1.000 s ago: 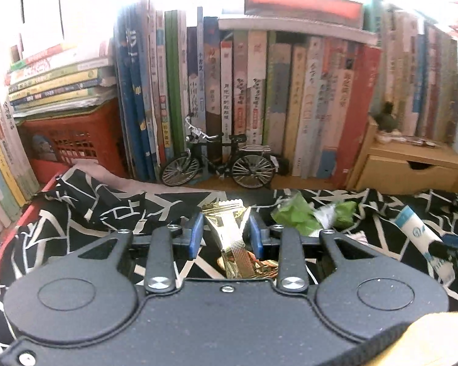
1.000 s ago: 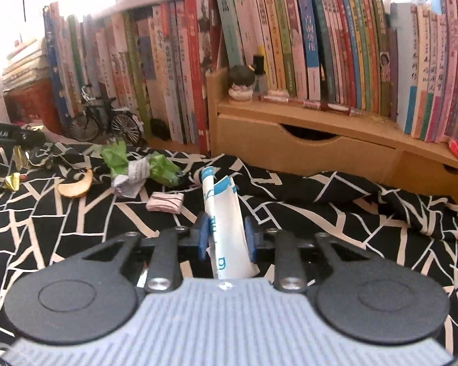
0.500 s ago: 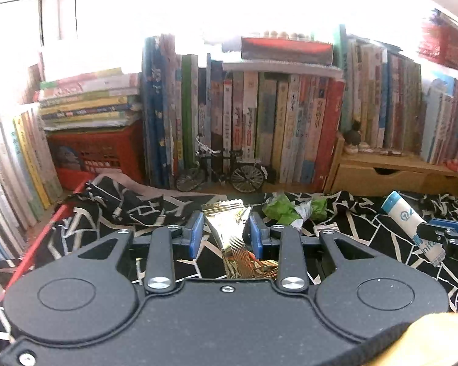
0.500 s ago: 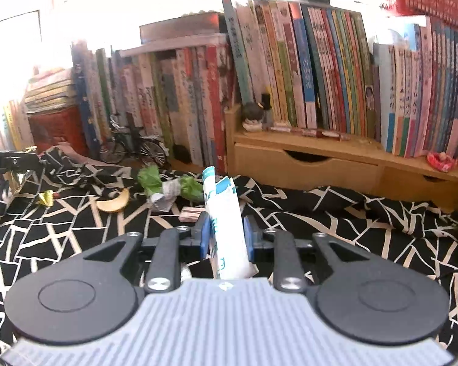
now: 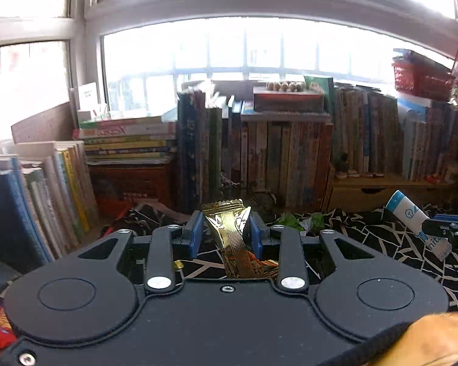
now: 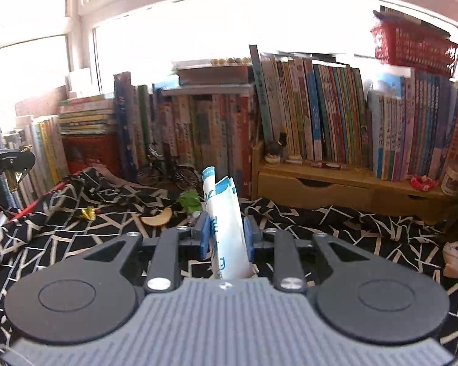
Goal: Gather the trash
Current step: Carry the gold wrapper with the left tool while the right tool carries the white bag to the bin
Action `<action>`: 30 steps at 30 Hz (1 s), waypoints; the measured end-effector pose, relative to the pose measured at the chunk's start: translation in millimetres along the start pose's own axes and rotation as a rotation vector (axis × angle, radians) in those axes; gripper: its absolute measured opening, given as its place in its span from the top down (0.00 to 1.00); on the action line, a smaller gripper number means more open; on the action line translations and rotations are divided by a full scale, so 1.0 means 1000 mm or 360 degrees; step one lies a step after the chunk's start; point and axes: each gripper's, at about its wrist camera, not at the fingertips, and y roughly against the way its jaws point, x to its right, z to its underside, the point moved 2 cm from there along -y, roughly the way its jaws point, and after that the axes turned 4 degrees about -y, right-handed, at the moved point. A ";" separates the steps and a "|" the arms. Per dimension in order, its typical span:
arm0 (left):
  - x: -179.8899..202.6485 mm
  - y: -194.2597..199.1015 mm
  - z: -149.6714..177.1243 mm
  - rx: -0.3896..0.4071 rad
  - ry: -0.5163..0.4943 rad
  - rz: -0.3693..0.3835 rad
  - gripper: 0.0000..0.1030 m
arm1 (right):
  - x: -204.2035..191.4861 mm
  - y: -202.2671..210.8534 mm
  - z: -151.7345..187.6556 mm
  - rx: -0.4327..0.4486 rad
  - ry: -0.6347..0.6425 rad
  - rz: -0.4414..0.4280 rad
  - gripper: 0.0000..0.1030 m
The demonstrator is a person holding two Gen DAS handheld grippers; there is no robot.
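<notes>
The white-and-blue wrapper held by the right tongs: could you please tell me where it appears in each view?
Left wrist view: the white-and-blue wrapper sits at the right edge, pinched in the right tongs above the patterned cloth.
Right wrist view: the wrapper stands centre frame, between the blue pads.
Shared landmark: the green crumpled trash lying on the black-and-white cloth.
</notes>
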 end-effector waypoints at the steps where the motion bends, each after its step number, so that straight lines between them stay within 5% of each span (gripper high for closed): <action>1: -0.004 0.009 0.001 0.0014 -0.0007 -0.0001 0.71 | -0.005 0.007 0.001 0.0008 0.0001 0.0002 0.72; 30: -0.122 0.228 0.081 0.0194 -0.0043 -0.0180 0.71 | -0.136 0.157 0.059 0.0152 0.0075 -0.0088 0.72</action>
